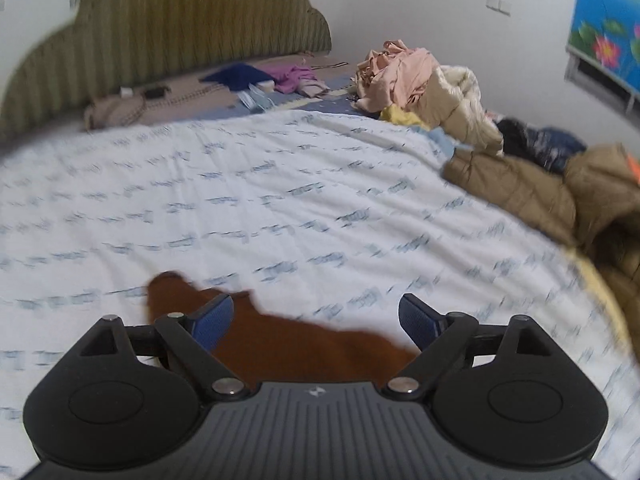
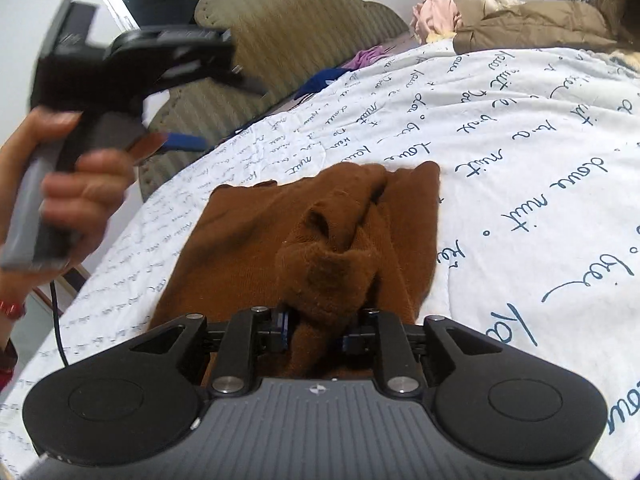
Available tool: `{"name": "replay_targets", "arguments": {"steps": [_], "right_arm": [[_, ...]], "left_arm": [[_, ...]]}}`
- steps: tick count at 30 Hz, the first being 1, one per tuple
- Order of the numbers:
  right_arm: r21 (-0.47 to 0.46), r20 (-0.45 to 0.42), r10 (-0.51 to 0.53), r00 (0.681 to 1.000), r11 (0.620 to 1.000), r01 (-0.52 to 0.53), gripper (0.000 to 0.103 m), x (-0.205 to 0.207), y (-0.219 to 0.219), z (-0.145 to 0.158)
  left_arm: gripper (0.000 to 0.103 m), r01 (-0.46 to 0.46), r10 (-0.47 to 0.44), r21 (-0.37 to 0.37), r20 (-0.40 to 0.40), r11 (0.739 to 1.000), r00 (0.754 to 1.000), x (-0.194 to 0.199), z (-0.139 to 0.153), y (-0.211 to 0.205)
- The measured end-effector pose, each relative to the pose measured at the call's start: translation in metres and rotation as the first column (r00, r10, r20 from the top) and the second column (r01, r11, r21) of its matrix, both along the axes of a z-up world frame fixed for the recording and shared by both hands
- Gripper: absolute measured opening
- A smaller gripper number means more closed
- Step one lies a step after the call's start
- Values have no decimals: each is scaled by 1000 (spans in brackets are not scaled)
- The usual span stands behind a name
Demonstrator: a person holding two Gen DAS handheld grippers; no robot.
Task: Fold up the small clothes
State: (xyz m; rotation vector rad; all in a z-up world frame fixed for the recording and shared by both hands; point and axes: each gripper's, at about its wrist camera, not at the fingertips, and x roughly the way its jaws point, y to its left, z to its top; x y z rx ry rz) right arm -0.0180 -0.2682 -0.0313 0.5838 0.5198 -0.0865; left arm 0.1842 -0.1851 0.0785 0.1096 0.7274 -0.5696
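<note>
A small brown knitted garment (image 2: 248,248) lies on the white bedsheet with blue script (image 2: 520,140). My right gripper (image 2: 316,332) is shut on a bunched part of the garment, a rolled sleeve or leg (image 2: 328,276), lifted slightly over the flat part. In the left wrist view my left gripper (image 1: 316,320) is open and empty, above the near edge of the brown garment (image 1: 288,340). The left gripper also shows in the right wrist view (image 2: 188,140), held up in a hand at the left, blurred.
A pile of clothes (image 1: 420,84) and a tan padded jacket (image 1: 560,200) lie at the bed's right side. The striped olive headboard (image 1: 180,28) stands behind, with loose items in front of it. A flowered blue panel (image 1: 608,24) is on the right wall.
</note>
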Motion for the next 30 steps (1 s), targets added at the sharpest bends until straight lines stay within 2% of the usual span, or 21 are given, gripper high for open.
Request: {"name": "replay_targets", "arguments": {"steps": [2,4,7,10,12,13,14,17,20,22,24,27,29,30], "right_arm": [[35,11,6,1000,999,-6,32,-2,-9,1],[121,31,10,999,993,-14,38,-4,-23,0],[278,55,7,998,960,-22,41,-8,-40,-5],[361,59,12,998,932,-32,43,-3,-53,-7],[349,53,22,998,936,-39,38,2,-53,-7],[330,43,19,999,944,-32,21,4,-51,-6],[311,30,11,1000,950,-20,14,3,-49,-5],[282,45,15,999,959,-27,13,-6,-43,-1],[286,69,32,997,957,-50,12,-30,-40,2],[284,76,38,996,957,-58,12,-44,-37,2],[220,42,36,998,974,-45,13,-44,-35,2],[193,-10,22,1000,981,-20,20,-35,-38,-4],[168,2,22,1000,986,-22,32,-38,-35,3],[126,15,12,1000,992,-14,36,-41,-33,9]], "left_arm": [[91,19,-20,23,22,1000,1000,-21,-6,19],[91,36,-37,33,34,999,999,-45,-17,41],[91,51,-54,49,69,998,996,-82,-34,71],[91,82,-87,50,111,995,990,-120,-47,94],[91,100,-110,78,144,992,983,-141,-55,101],[91,97,-113,104,163,990,980,-148,-60,102],[91,91,-114,131,180,987,977,-153,-62,101],[91,78,-112,160,211,984,971,-162,-63,105],[91,73,-100,124,226,990,969,-166,-55,113],[97,70,-95,114,227,991,969,-164,-53,111],[98,33,-63,132,229,991,971,-159,-58,103],[98,-1,-34,155,221,988,975,-156,-66,93],[98,-17,-16,152,212,988,977,-156,-71,91],[98,-21,-9,148,203,989,979,-156,-73,91]]}}
